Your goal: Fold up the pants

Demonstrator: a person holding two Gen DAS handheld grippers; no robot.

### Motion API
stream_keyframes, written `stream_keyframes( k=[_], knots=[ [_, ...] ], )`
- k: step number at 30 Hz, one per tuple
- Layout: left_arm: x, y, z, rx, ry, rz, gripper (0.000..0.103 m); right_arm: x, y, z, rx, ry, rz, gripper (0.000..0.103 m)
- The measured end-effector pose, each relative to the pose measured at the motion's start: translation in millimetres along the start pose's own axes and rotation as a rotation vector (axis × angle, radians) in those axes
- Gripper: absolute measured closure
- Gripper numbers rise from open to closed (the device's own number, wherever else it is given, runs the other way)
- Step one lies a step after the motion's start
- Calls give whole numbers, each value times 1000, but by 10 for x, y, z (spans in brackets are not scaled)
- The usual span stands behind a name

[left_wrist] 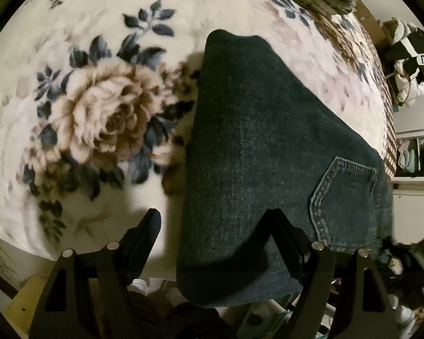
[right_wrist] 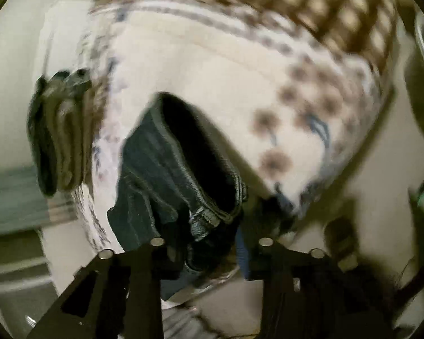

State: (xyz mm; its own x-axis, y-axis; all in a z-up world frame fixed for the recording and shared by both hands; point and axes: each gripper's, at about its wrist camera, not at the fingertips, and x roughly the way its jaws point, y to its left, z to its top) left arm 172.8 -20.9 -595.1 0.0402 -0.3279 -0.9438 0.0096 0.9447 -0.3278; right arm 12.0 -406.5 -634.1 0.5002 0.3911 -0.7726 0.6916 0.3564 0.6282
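Two grippers, one pair of jeans near the bed edge

Two open claws flank the dark denim jeans (left_wrist: 268, 155), which lie folded lengthwise on the floral fleece blanket (left_wrist: 93, 107), their near end overhanging the bed edge. The left gripper (left_wrist: 214, 220) is spread, one finger over the denim and one over blanket, pinching nothing. The right gripper (right_wrist: 209, 243) is spread near the waistband (right_wrist: 209, 217); blur hides contact. Judged risk: a one-layer pinch would drag the fold askew, or the overhanging end could slide off.
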Motion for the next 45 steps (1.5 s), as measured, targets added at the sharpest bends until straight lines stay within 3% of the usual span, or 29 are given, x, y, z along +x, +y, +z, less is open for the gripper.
stream_keyframes(
  k=[2,4,6,8,10,12,15,16,17,20,22,25,27,31,33,35,37,38,39,45],
  knots=[
    [-1,12,1,1,2,-6,25,-133,203,-35,-115,-52,-4,76],
    [12,15,2,3,6,6,24,-88,169,11,-127,-36,-33,75],
    [11,27,12,-2,7,10,17,86,-97,94,-8,41,-9,57],
    [9,43,26,-15,2,-12,13,191,-408,123,139,102,68,23],
    [4,67,43,-26,-18,-74,13,203,-505,118,152,110,104,13],
    [46,78,91,-36,-44,-151,11,223,-501,84,124,108,145,12],
    [220,88,200,-32,-53,-186,9,323,-521,59,87,133,204,12],
    [288,92,237,-28,-53,-196,5,403,-492,75,57,137,192,10],
    [326,82,273,-22,-60,-217,0,448,-448,88,37,135,188,0],
    [310,-12,347,21,-82,-199,0,500,-280,86,-17,128,168,0],
    [315,-16,381,26,-79,-199,0,481,-134,96,-78,106,212,0],
    [325,32,369,17,-84,-209,0,528,6,145,-133,91,154,0],
    [317,30,358,12,-89,-206,0,666,24,211,-113,104,126,0],
    [316,26,371,-23,-109,-217,0,619,78,248,-91,64,180,0],
    [296,31,351,-15,-129,-210,1,599,80,216,-105,50,169,9],
    [259,-24,326,27,-162,-192,14,580,38,185,-105,29,130,40],
    [199,-5,313,21,-192,-187,35,536,-19,149,-107,14,109,50],
    [158,39,306,10,-206,-194,56,503,-9,129,-107,10,106,53],
    [100,98,296,-4,-210,-217,68,472,4,108,-112,3,98,55],
    [-185,18,228,59,-231,-208,76,328,166,-11,-122,0,78,62]
  ],
)
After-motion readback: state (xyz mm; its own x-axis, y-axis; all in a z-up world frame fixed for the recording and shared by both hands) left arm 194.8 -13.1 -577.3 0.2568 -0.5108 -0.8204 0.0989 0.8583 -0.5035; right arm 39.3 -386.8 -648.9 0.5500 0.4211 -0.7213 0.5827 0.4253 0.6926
